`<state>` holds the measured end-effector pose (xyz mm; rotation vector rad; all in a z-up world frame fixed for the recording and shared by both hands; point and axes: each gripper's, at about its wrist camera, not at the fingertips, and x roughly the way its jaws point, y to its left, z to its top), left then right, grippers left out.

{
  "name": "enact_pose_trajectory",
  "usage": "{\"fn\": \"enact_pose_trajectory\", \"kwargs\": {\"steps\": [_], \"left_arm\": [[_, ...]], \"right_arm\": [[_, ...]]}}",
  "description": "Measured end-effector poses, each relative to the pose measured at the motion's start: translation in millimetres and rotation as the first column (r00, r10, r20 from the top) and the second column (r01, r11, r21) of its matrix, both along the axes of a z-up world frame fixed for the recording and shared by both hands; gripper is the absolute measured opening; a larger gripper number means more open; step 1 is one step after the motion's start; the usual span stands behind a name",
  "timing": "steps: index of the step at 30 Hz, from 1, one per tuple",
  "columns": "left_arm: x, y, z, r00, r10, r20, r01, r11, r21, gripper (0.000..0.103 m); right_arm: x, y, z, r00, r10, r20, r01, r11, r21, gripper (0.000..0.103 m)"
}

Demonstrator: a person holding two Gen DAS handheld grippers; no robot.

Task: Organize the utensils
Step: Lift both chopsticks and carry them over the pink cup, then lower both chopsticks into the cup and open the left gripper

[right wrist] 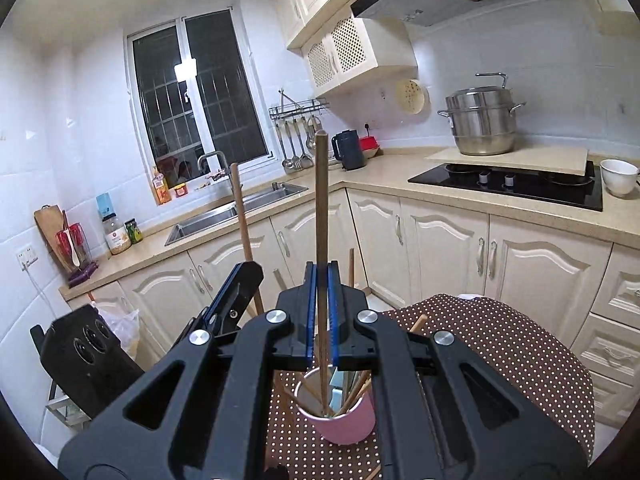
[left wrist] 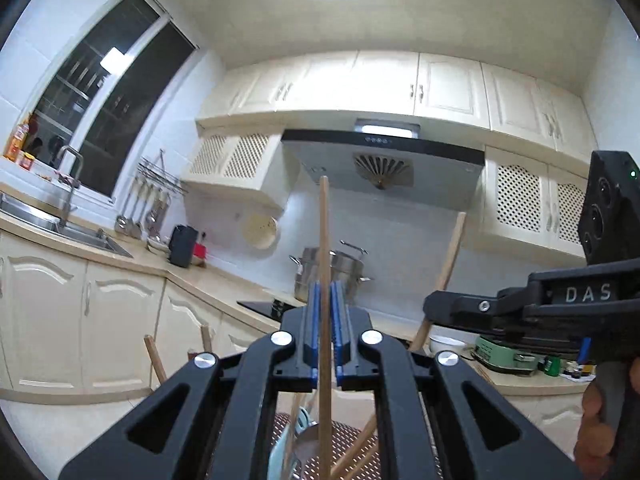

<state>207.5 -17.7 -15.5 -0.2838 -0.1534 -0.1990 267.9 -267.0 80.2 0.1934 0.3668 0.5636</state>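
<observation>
My left gripper [left wrist: 325, 286] is shut on a light wooden chopstick [left wrist: 324, 224] that stands upright between its blue pads. My right gripper [right wrist: 322, 268] is shut on a darker wooden chopstick [right wrist: 321, 200], also upright. Its lower end reaches down into a pink cup [right wrist: 348, 424] holding several more chopsticks. The cup stands on a brown polka-dot tablecloth [right wrist: 500, 352]. In the right wrist view, the left gripper [right wrist: 248, 272] and its chopstick [right wrist: 240, 208] sit just to the left. In the left wrist view, the right gripper [left wrist: 432, 308] holds its stick [left wrist: 452, 248] at the right.
A light blue spoon [left wrist: 280, 452] and a metal spoon lie below the left gripper. Beyond the table, an L-shaped counter carries a sink [right wrist: 236, 212], a black hob [right wrist: 508, 186], a steel steamer pot [right wrist: 482, 120], a white bowl [right wrist: 618, 176] and a dark kettle [right wrist: 350, 150].
</observation>
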Motion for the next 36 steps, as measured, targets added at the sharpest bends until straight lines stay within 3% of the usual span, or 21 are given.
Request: {"fn": "enact_pose_trajectory", "kwargs": {"steps": [12, 28, 36], "left_arm": [[10.4, 2.8, -21.0, 0.999, 0.036, -0.031, -0.036, 0.999, 0.019, 0.006], [9.7, -1.8, -27.0, 0.988, 0.143, 0.050, -0.145, 0.989, 0.040, 0.006], [16.8, -6.1, -39.4, 0.977, 0.208, 0.051, -0.211, 0.977, 0.045, 0.006]], "right_arm": [[11.4, 8.4, -23.7, 0.998, 0.024, -0.051, -0.025, 0.999, -0.028, 0.006], [14.5, 20.2, -47.6, 0.994, 0.071, -0.086, -0.076, 0.996, -0.048, 0.006], [18.8, 16.6, -57.0, 0.991, 0.094, -0.095, -0.097, 0.995, -0.030, 0.006]]}}
